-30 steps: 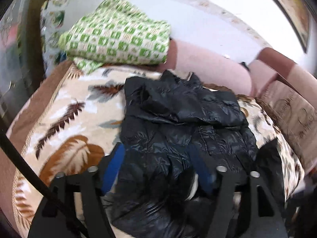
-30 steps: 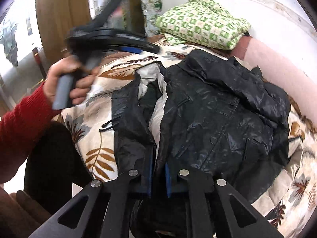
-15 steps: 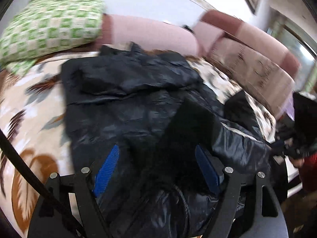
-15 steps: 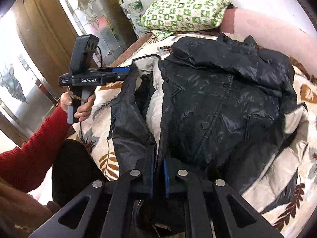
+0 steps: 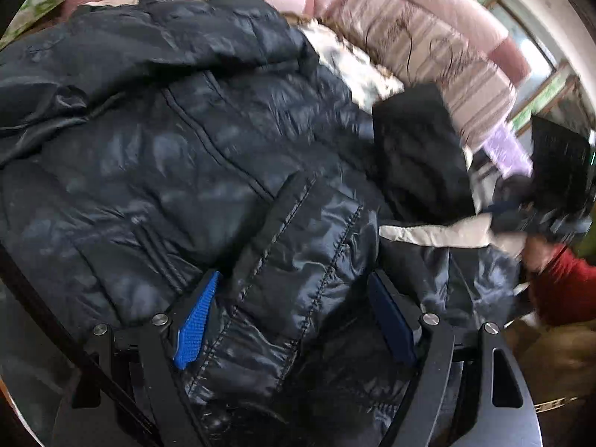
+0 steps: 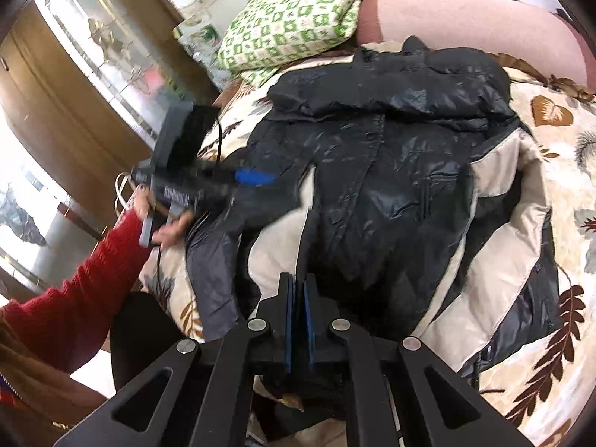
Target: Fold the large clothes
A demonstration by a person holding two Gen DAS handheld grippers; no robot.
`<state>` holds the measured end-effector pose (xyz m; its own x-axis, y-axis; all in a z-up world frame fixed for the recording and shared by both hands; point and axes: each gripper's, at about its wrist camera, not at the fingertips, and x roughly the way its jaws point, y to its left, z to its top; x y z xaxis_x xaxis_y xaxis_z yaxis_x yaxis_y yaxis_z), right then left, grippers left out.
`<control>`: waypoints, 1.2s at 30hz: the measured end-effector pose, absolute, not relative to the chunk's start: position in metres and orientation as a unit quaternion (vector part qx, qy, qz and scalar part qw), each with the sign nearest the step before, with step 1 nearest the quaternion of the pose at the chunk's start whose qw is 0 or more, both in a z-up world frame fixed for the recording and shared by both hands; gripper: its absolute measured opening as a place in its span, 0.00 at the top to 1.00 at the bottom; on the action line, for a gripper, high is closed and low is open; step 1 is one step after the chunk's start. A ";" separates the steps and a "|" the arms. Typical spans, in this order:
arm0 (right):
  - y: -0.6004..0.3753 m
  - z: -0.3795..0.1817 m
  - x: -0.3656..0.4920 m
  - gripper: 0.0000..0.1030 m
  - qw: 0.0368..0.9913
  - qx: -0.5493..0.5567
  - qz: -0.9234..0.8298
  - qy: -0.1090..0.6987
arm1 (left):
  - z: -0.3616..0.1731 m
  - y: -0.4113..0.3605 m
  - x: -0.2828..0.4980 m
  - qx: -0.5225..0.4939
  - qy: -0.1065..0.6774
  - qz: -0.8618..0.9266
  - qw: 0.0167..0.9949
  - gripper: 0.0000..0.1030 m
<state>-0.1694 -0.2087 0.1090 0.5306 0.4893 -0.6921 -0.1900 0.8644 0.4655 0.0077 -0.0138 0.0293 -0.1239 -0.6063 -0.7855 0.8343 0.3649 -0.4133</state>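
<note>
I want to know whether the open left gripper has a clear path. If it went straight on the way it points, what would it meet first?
The left gripper, jaws open, would first meet the black jacket: its stitched hem edge already lies between the fingers, seemingly very close, though depth is unclear.

Pink sofa back (image 6: 465, 15), leaf-print cover (image 6: 551, 141), green checked cushion (image 6: 294, 18), wooden glazed door (image 6: 93, 85)

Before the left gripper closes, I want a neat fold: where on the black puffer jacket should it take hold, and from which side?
Probably the stitched hem edge of the black puffer jacket, lying loose between the open fingers of the left gripper. Come in from the bottom hem toward the hood; that flap is thin and raised. The right gripper is shut at the hem's other side.
</note>
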 end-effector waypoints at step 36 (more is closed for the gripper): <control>-0.299 0.051 -0.108 0.74 0.873 0.097 0.087 0.470 | 0.033 -0.012 -0.029 0.064 0.505 -0.434 0.743 0.60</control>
<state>-0.1077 -0.2991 0.0507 0.5431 0.2427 -0.8038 -0.0598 0.9661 0.2513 -0.0292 -0.0116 0.0328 0.1133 -0.5795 -0.8071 0.7096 0.6158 -0.3425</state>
